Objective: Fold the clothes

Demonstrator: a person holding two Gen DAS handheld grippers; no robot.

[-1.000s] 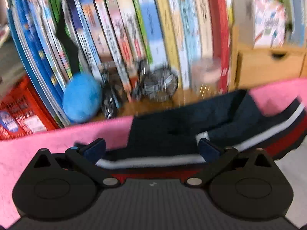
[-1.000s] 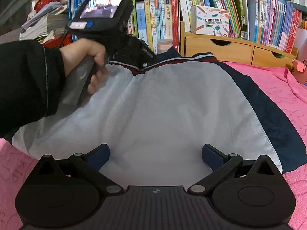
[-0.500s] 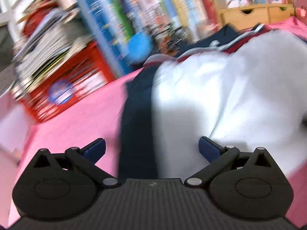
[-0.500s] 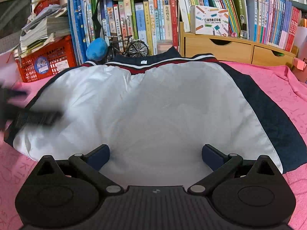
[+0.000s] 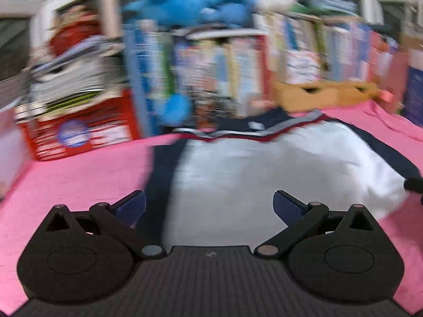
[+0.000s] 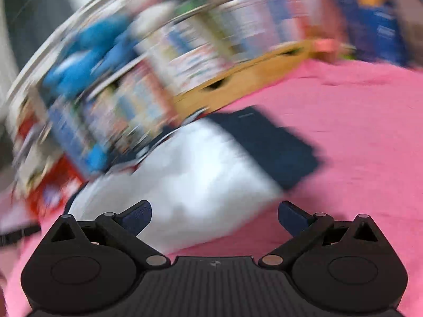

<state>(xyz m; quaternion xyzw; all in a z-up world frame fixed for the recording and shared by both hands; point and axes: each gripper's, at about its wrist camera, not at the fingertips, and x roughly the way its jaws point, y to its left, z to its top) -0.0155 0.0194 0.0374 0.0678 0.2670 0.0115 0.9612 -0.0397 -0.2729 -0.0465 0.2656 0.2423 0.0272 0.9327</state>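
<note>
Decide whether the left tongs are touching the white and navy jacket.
Cannot tell. In the left wrist view the open left tongs frame the jacket, but blur hides any contact or gap.

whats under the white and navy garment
The garment lies spread on a pink cloth, which shows on all sides of it. Whatever the cloth covers, and anything beneath the garment itself, is hidden.
</note>
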